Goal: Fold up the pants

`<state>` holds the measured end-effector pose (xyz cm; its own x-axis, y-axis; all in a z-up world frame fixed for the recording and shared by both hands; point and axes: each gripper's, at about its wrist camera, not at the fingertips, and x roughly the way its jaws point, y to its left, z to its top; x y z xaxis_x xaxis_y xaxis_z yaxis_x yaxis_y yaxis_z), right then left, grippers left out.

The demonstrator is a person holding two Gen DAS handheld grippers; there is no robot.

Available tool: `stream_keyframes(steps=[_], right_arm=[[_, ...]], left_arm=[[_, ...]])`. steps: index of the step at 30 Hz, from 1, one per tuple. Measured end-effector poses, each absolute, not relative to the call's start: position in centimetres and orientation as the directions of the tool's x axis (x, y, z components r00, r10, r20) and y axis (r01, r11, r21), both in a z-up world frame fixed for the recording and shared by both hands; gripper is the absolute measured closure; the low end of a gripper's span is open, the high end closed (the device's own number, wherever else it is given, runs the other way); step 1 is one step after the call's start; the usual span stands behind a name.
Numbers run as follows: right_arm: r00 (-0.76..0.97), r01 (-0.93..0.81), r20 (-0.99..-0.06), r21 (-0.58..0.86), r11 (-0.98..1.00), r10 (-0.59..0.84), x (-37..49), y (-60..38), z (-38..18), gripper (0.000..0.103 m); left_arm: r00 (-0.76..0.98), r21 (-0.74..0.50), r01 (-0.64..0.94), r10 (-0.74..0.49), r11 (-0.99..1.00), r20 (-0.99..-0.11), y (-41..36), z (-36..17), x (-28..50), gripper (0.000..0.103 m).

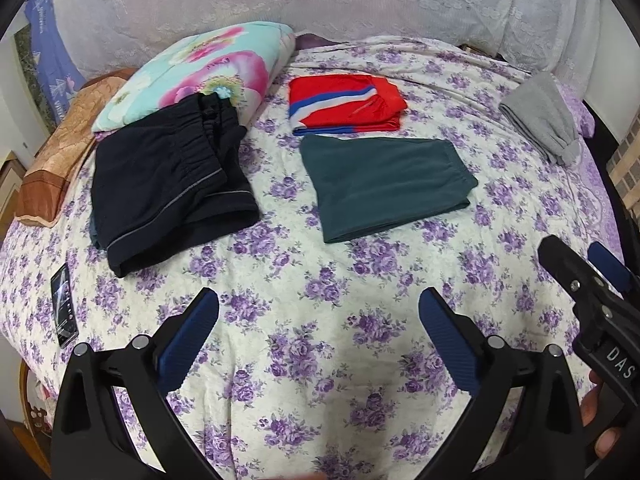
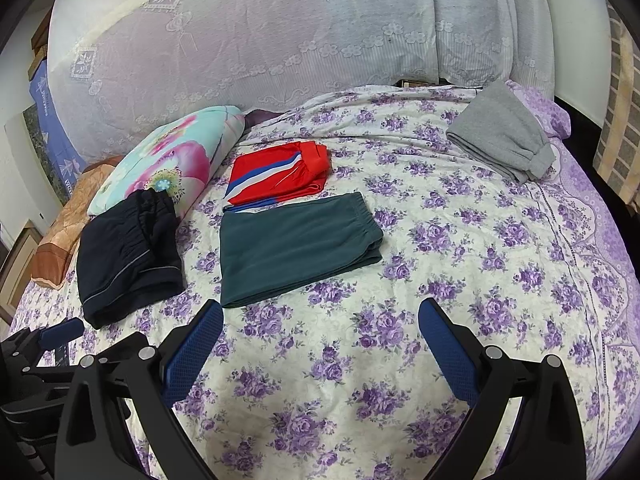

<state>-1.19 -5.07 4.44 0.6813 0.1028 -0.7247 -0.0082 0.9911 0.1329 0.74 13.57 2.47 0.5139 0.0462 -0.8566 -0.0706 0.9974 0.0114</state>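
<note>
- Showing four folded garments on the bed [image 2: 400, 360], none of them held: dark green pants [image 2: 296, 248] lie folded flat at the centre, elastic waistband toward the right.
- Just behind the green pair, touching or nearly so, red pants with blue and white stripes [image 2: 276, 172] sit in a compact fold.
- To the left, black pants with a thin grey piping line [image 2: 128, 264] are folded, their waistband end resting against a floral pillow [image 2: 176, 152].
- Well apart at the far right of the bed, grey sweatpants [image 2: 500, 132] are folded or loosely rolled; which one cannot be told.
- Left hand-held gripper [image 1: 320, 344]: jaws spread wide, empty, hovering over bare floral sheet near the front edge.
- Right hand-held gripper [image 2: 320, 348]: likewise wide and empty, just beside the left one, pointing toward the green pants.
- Progress, as a judgement: every visible garment appears already folded and no unfolded pants are in view, so the folding looks complete or nearly so; at most, tidying or stacking remains.
- Periphery: a phone-like dark object [image 1: 64, 304] lies on the sheet at front left, and a brown cushion [image 1: 60, 152] sits beyond the black pants.
</note>
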Motion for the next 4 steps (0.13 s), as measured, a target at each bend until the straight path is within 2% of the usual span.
stream_keyframes(steps=[4], right_arm=[[0.68, -0.009, -0.725, 0.134, 0.991, 0.104, -1.17, -5.16, 4.44, 0.004]], left_arm=[[0.508, 0.01, -0.079, 0.049, 0.997, -0.86, 13.83, 2.39, 0.91, 0.005]])
